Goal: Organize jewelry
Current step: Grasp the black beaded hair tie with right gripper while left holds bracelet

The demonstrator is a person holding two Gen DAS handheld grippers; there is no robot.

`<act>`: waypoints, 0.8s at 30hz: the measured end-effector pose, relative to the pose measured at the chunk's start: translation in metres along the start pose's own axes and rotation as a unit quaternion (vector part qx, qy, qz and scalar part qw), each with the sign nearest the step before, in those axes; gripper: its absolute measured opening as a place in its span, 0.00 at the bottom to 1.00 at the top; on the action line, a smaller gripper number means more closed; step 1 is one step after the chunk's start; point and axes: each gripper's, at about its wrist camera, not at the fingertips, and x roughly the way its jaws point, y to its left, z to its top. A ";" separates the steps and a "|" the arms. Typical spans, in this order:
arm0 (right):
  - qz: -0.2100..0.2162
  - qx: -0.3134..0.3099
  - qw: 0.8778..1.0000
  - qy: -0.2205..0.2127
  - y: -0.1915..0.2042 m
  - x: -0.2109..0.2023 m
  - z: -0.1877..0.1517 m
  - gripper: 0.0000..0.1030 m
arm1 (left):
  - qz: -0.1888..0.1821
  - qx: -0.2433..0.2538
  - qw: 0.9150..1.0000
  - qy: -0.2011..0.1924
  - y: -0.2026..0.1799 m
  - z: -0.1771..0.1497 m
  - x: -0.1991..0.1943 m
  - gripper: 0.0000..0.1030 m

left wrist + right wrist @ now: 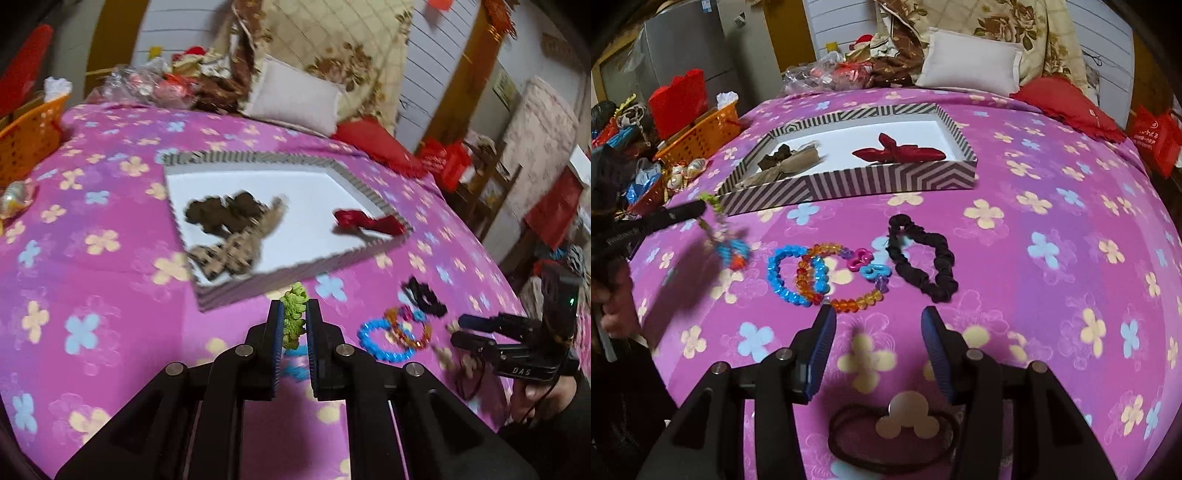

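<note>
My left gripper is shut on a green beaded strand and holds it above the bedspread, just short of the striped tray. In the right wrist view the strand hangs from the left gripper with blue and orange pieces at its lower end. The tray holds a red bow, a tan bow and a dark scrunchie. My right gripper is open and empty, just short of a blue bead bracelet, an orange bead bracelet and a black scrunchie.
A dark hair tie with a silver mouse-head charm lies under my right gripper. An orange basket stands at the bed's left edge. A white pillow and red cushion lie behind the tray. The pink flowered bedspread covers the bed.
</note>
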 end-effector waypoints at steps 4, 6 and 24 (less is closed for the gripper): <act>-0.024 0.021 0.999 0.000 -0.014 0.008 0.006 0.49 | 0.015 0.012 1.000 -0.007 -0.006 0.004 -0.002 0.08; -0.031 0.031 0.999 -0.002 -0.022 0.013 0.014 0.49 | 0.017 0.014 1.000 -0.005 -0.010 0.004 0.001 0.09; -0.074 -0.006 0.997 0.021 -0.027 0.058 0.044 0.31 | 0.008 0.017 1.000 0.004 -0.018 0.005 0.011 0.09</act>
